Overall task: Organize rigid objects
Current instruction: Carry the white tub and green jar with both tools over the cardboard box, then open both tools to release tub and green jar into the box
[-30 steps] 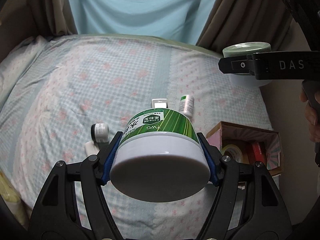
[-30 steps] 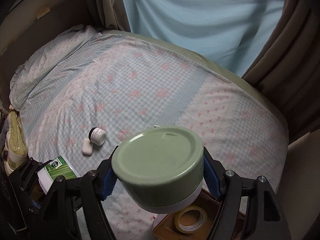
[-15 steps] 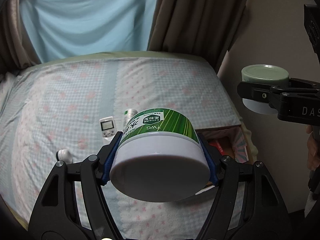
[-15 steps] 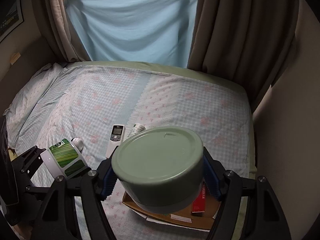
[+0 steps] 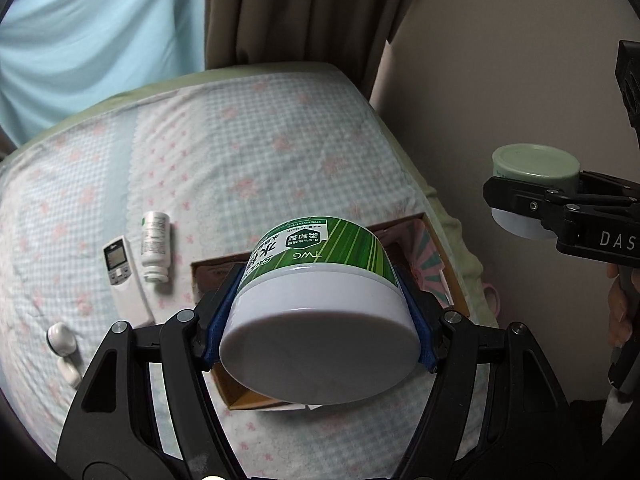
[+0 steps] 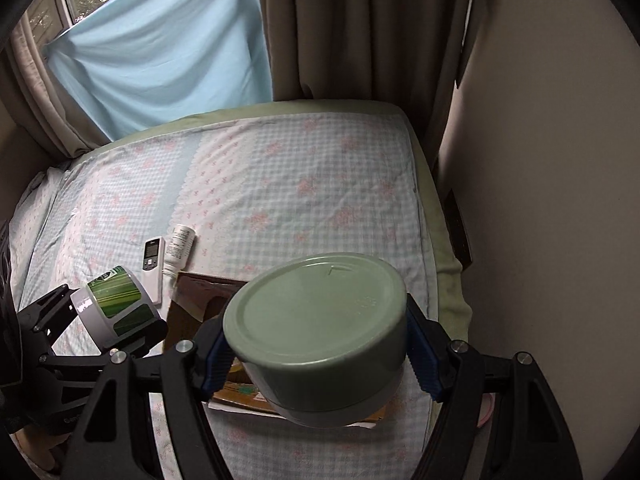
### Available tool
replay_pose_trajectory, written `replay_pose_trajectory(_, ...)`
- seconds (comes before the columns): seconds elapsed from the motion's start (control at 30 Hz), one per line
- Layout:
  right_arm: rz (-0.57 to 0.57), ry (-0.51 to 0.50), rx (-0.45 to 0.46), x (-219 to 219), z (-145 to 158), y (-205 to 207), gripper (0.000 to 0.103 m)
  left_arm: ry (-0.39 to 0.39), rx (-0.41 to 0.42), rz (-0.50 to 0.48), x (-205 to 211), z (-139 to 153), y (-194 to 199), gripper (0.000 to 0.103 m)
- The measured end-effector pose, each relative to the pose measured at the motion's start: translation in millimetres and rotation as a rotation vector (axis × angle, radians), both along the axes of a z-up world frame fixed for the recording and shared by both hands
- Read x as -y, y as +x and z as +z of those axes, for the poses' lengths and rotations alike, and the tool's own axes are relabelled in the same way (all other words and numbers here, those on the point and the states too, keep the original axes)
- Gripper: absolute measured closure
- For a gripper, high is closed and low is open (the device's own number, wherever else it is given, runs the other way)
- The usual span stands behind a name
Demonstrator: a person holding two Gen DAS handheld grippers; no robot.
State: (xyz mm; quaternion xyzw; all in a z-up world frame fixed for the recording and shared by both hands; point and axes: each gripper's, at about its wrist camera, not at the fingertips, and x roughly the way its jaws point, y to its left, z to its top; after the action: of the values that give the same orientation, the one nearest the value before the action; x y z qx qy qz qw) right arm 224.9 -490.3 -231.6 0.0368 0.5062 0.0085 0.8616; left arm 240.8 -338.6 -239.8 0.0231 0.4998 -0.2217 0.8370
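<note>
A white jar with a green striped label is clamped between the blue-padded jaws of the left gripper, tilted with its flat white end toward the camera. It is held in the air above an open cardboard box that lies on the bed, near the bed's edge on the wall side. In the right wrist view the same jar and gripper are seen at the lower left, beside the box.

A second jar with a pale green lid is gripped by the jaws of the right gripper, lid toward the camera, and it hangs over the box as well. From the left wrist view this jar is seen at the far right, held in the right gripper against the plain wall, and part of a hand is visible below it.

On the checked, flower-printed bedcover, a white remote control and a small white bottle are laid side by side, just beside the box's corner. Further off, two small white items are seen close together; what they are cannot be told. A light blue cloth and brown curtains are hung behind the bed.
</note>
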Motion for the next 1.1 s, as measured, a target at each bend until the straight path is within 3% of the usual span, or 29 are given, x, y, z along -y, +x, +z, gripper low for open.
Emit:
replay_pose_trajectory(0.33, 0.003, -0.017, -0.130, 26.3, -85.1, 18.5, 0.033, 0.066, -0.115, -0.078, 57.2, -79.8, 9.5, 0.035)
replay_pose_trajectory(0.6, 0.103, -0.073, -0.213, 17.4, -139.2, 37.8, 0.033, 0.118, -0.230, -0.087, 66.3, -147.9, 16.7, 0.035)
replay_pose_trajectory(0.7, 0.179, -0.150, -0.227, 6.1, -157.9, 42.8, 0.033, 0.125, -0.270, -0.085, 67.1, -164.9, 18.4, 0.035)
replay_pose_trajectory(0.83, 0.282, -0.255, -0.201, -8.0, -166.0, 41.2, 0.033, 0.131, -0.283, -0.089, 67.9, -174.6, 20.0, 0.035)
replay_pose_trajectory(1.1, 0.361, -0.281, -0.189, -18.2, -168.8, 44.0, 0.033, 0.165, -0.297, -0.087, 70.8, -172.7, 20.6, 0.033)
